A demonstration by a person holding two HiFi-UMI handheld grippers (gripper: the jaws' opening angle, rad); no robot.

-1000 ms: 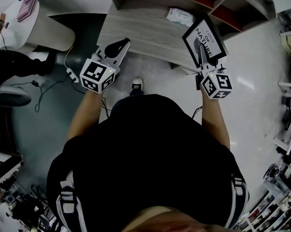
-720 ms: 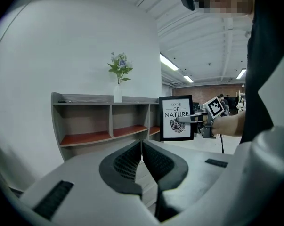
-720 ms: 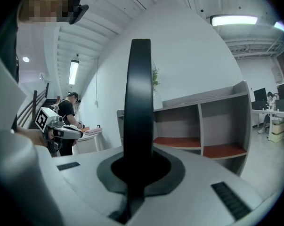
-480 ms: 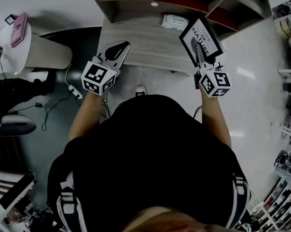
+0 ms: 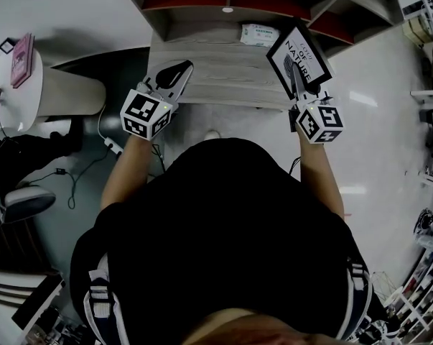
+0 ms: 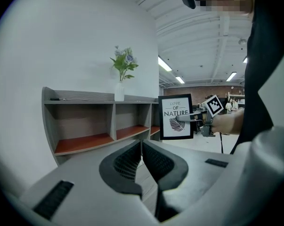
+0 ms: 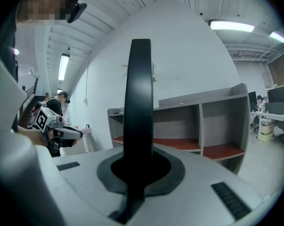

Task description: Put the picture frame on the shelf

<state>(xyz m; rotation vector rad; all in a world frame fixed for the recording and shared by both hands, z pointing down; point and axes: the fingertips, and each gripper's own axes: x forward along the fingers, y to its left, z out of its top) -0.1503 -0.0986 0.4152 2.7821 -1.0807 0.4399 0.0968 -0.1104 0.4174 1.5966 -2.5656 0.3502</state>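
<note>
The black picture frame (image 5: 299, 60) with a "Love of Nature" print is upright, held over the right end of the grey shelf unit's top (image 5: 216, 60). My right gripper (image 5: 300, 92) is shut on its lower edge. In the right gripper view the frame (image 7: 139, 88) shows edge-on between the jaws of my right gripper (image 7: 139, 166). My left gripper (image 5: 177, 72) hovers over the top's left part, shut and holding nothing. The left gripper view shows my left gripper (image 6: 142, 147), the frame (image 6: 175, 117) and the shelf's red-floored compartments (image 6: 85, 142).
A white packet (image 5: 259, 33) lies on the shelf unit's top near the back. A vase of flowers (image 6: 119, 89) stands on the shelf's upper board. A round white table (image 5: 51, 85) with a pink book (image 5: 22, 49) is at the left, and cables (image 5: 105, 146) trail on the floor.
The shelf unit has drawn closer and slid down in the head view as the person stepped forward. Both grippers keep their grip states; the frame sits a little higher over the top.
</note>
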